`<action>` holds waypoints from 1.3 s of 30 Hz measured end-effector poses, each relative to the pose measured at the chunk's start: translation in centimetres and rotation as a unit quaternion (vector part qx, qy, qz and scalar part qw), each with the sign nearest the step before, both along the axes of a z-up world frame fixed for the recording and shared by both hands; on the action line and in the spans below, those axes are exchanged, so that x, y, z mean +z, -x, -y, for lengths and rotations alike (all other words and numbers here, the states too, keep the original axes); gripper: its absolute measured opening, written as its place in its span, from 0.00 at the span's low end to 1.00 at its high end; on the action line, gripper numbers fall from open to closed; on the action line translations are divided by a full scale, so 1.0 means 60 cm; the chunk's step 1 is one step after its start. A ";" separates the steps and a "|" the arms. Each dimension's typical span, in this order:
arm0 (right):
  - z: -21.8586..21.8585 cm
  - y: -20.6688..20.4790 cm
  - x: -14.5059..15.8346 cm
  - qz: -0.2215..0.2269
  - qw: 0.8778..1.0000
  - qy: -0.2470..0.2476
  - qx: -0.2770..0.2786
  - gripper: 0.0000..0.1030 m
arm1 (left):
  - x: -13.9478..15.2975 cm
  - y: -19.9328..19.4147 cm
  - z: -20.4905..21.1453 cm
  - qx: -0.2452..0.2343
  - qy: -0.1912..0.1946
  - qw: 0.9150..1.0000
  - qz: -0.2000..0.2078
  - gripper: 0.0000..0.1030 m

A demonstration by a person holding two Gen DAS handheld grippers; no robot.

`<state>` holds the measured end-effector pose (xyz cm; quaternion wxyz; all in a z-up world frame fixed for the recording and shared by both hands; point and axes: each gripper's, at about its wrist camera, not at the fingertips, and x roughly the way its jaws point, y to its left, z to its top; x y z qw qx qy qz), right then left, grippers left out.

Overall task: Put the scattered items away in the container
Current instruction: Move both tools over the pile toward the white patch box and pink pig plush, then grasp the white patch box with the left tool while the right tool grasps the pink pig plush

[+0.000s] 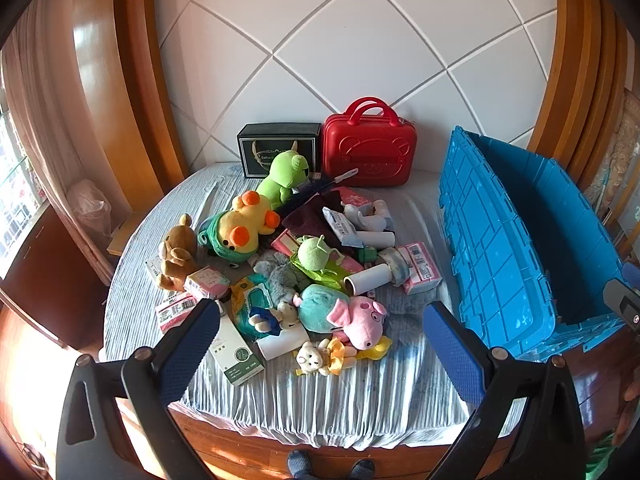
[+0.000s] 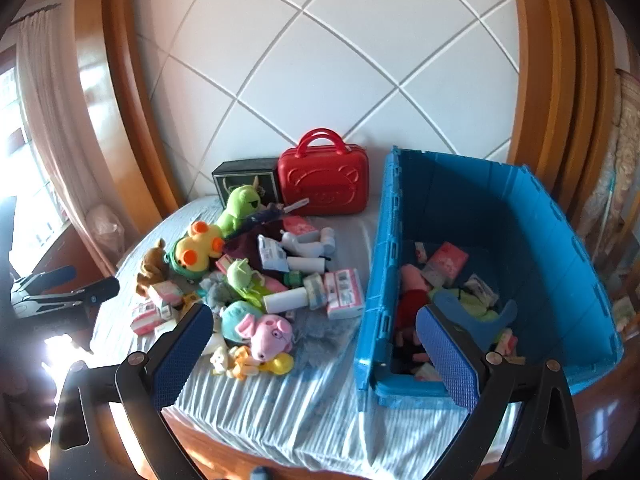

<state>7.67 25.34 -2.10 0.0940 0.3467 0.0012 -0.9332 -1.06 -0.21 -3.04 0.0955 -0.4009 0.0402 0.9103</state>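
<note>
Both claws hang above the near edge of the bed (image 1: 320, 400), tilted down, jaws spread wide with nothing between them. The left claw (image 1: 320, 344) looks over the heap of scattered items; the right claw (image 2: 316, 348) straddles the gap between heap and blue container (image 2: 560, 280).

The heap fills the middle of the striped bed cover. At its 6 o'clock end lie a pink pig plush (image 1: 362, 320) and a small white bear (image 1: 310, 358), just short of the near edge, where the cover folds down over a wooden frame. At 9 o'clock a brown bear plush (image 1: 176, 256) and pink packets (image 1: 176, 310) sit close to the left edge. At 12 o'clock a green frog plush (image 1: 284, 178) leans just before a black box (image 1: 278, 148) and a red case (image 1: 368, 150), both standing against the white quilted headboard (image 1: 340, 52).

The container stands at 3 o'clock of the heap, its tall left wall rising beside the pink boxes (image 1: 420, 266) and paper rolls (image 1: 368, 282). Inside, in the right wrist view, lie a pink plush (image 2: 412, 280), packets and green cloth; much of its floor is covered, while the far half stays roomier.

Bare cover lies along the near edge and in the strip between heap and container.
</note>
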 end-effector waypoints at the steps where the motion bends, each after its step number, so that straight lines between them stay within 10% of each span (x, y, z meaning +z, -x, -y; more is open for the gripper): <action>1: 0.007 0.006 -0.004 0.002 1.000 0.000 0.005 1.00 | -0.008 0.006 0.006 -0.001 -0.002 1.000 0.006 1.00; 13: 0.170 0.104 -0.091 0.014 0.998 -0.016 0.059 1.00 | -0.159 0.163 0.117 -0.002 -0.009 0.997 0.077 1.00; 25: 0.285 0.218 -0.336 0.118 0.988 -0.059 0.077 1.00 | -0.446 0.267 0.271 0.032 0.016 0.980 0.197 1.00; 39: 0.313 0.290 -0.501 0.187 0.969 -0.131 0.090 1.00 | -0.597 0.285 0.255 0.035 -0.003 0.958 0.283 0.98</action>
